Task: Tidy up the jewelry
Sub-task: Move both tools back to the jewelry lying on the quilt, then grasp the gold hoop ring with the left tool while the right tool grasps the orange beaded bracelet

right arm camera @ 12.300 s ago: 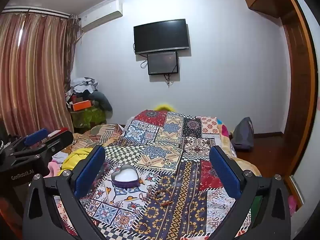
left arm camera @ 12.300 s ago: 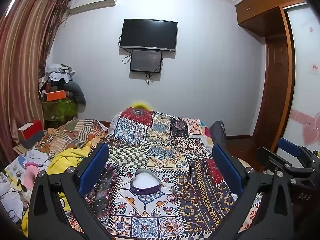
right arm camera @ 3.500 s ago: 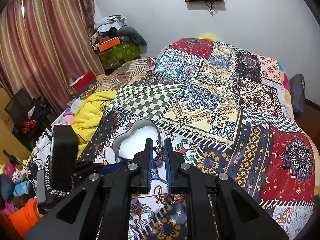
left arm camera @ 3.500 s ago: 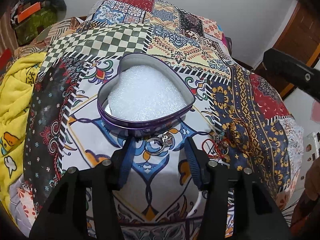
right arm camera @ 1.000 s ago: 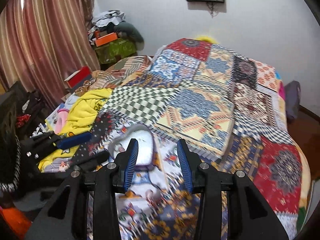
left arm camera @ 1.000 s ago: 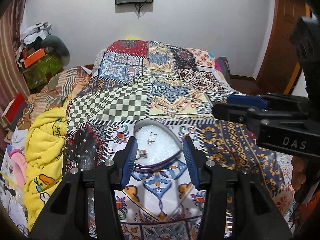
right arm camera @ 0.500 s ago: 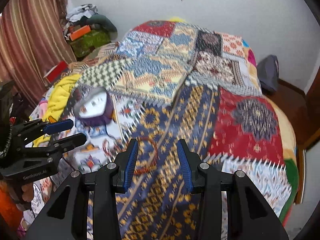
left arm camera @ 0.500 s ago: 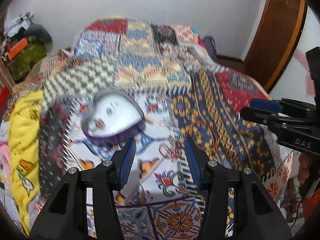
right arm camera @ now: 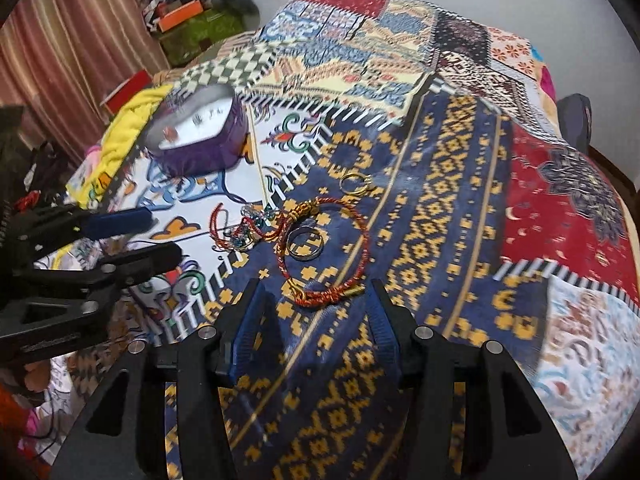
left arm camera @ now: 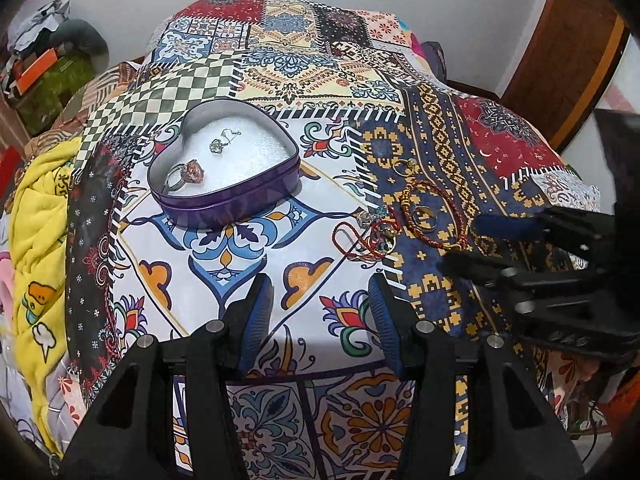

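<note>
Left tool (left arm camera: 320, 312) hangs over the white patch of the quilt (left arm camera: 224, 264), jaws parted wide with nothing between them. Just past its tips sits the purple heart tin (left arm camera: 224, 200), open-topped with a white lining. Inside it lie a ring (left arm camera: 185, 172) with a pink stone near the left wall, and a small earring (left arm camera: 220, 144) nearer the middle, apart from each other.

Right tool (right arm camera: 316, 312) hovers low over the navy and gold patch, jaws spread wide too, empty. Right between its tips lies the near end of a red and gold cord bracelet (right arm camera: 344, 288), looping away from it. Inside that loop rests a plain silver ring (right arm camera: 306, 244). Beyond it, a thin gold hoop (right arm camera: 354, 182) lies by itself on the navy. To the left of the loop a tangle of red cord and beads (right arm camera: 244, 230) straddles the edge of the white patch.

In the right wrist view the left tool shows at the left edge, near that tangle. The tin is farther back left, blurred, well apart from the loose pieces. A yellow blanket (left arm camera: 36, 216) is bunched at the left side of the bed.
</note>
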Action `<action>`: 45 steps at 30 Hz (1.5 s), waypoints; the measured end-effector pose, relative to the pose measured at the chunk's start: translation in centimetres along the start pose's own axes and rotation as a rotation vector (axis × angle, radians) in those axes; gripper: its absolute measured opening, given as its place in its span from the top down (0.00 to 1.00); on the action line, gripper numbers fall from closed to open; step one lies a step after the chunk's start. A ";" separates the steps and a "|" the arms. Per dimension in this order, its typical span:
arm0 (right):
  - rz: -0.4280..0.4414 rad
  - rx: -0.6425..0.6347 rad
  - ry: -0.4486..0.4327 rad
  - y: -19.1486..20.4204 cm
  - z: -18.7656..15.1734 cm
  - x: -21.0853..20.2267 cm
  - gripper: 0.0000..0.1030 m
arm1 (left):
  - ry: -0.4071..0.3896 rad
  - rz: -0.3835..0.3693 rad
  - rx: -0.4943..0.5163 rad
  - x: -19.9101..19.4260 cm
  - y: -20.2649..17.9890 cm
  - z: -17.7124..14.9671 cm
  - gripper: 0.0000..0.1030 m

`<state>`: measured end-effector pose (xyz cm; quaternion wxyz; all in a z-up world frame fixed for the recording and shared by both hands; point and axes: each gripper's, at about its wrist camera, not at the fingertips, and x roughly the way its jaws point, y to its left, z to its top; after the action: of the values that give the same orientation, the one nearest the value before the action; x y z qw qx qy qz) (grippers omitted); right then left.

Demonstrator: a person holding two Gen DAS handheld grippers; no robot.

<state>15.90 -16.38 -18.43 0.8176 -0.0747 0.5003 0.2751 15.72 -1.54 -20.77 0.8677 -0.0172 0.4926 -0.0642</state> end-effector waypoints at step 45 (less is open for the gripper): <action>-0.047 0.157 -0.230 -5.1 -1.1 -7.3 0.92 | 0.063 -0.157 0.094 4.6 -6.5 3.8 0.64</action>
<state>15.18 -23.79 -13.51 0.8792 0.0098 0.4212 0.2227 20.72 -8.76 -22.16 0.8439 -0.0127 0.5134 -0.1554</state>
